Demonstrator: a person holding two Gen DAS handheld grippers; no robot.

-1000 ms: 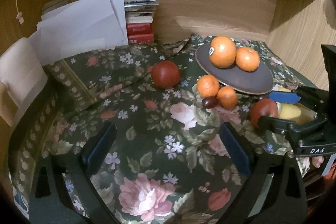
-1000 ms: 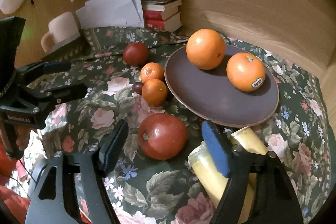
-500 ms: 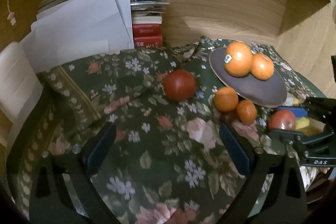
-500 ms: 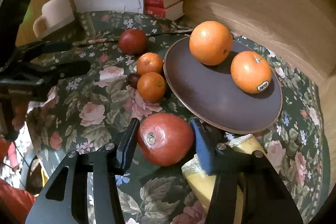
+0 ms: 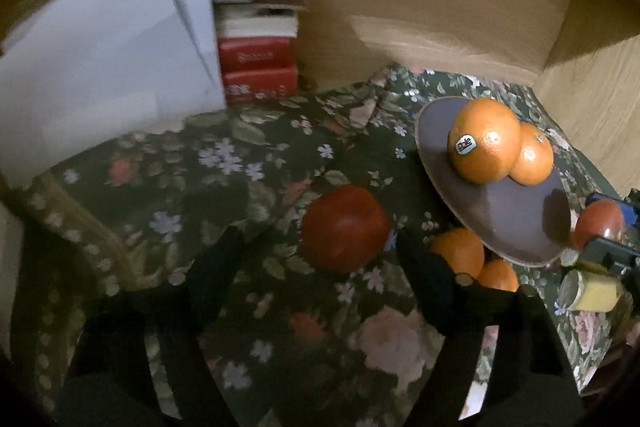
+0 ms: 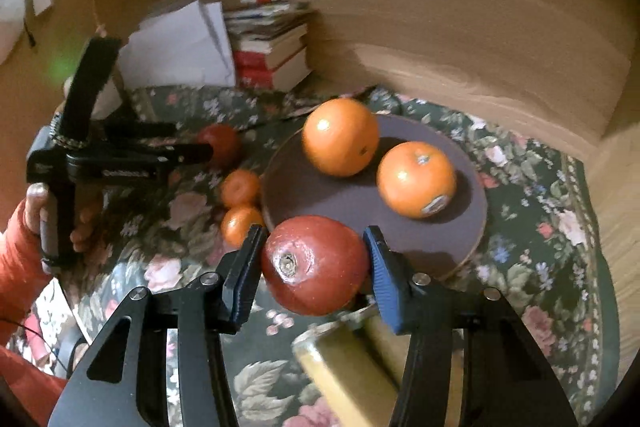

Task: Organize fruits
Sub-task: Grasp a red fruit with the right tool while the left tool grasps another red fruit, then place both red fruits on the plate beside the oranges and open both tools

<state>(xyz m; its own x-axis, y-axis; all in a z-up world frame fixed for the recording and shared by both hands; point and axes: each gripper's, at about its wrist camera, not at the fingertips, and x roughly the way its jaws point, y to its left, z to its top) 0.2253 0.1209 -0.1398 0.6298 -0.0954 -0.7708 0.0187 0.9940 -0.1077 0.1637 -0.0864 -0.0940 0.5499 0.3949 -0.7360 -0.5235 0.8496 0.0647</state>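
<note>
We're now clamping the right gripper [image 6: 314,263] on the near round red fruit [image 6: 315,264], apparently lifting it; left gripper [image 5: 316,259], jaws apart, is closing on the far red fruit [image 5: 344,228].

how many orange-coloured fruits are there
4: two large oranges on the brown plate, two smaller ones on the floral cloth beside the plate's left edge. Others may be hidden.

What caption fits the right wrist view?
Right gripper shut on a red fruit beside the plate with two oranges.
</note>
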